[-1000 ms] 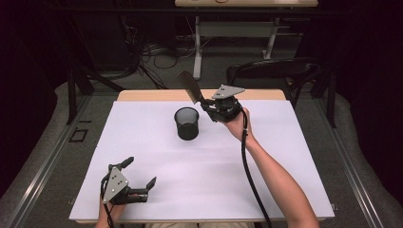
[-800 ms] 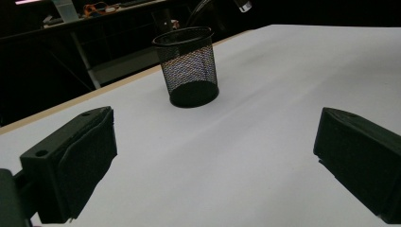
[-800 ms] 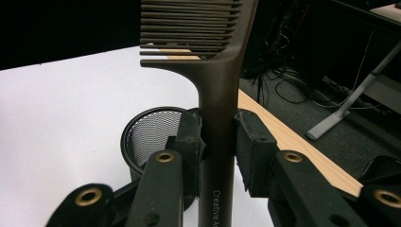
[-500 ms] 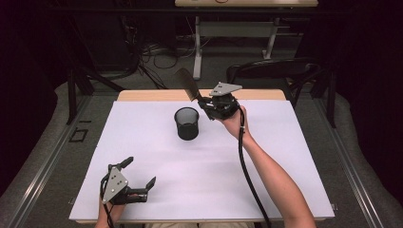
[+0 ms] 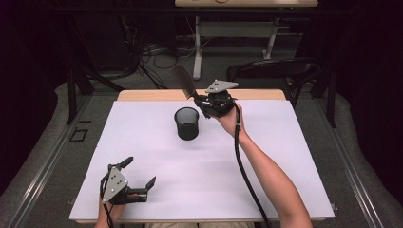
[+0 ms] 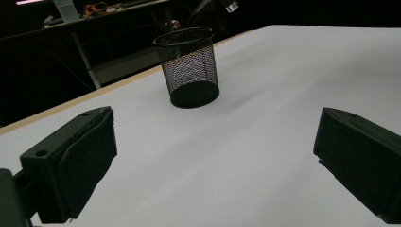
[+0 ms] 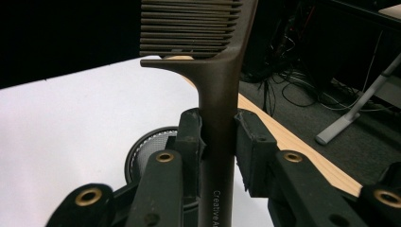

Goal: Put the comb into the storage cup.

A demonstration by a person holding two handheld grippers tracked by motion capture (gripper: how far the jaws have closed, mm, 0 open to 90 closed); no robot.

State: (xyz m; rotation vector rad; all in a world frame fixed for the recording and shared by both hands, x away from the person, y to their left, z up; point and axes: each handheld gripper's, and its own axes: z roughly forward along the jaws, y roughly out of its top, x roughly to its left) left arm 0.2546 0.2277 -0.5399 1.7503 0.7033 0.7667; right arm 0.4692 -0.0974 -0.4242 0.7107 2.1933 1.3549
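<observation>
Above the round black wire-mesh cup (image 5: 187,123), our right gripper (image 5: 203,101) clamps the dark brown plastic comb (image 7: 215,94), so we lower it slowly, while our left gripper (image 5: 140,180) rests with jaws apart.

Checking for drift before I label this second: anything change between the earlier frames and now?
Hardly anything. The right gripper stays shut on the comb, held up beside the mesh cup; any shift is too slight to call. Nothing was picked up or released. The left gripper rests open at the near edge of the table, and the cup has not moved.
</observation>
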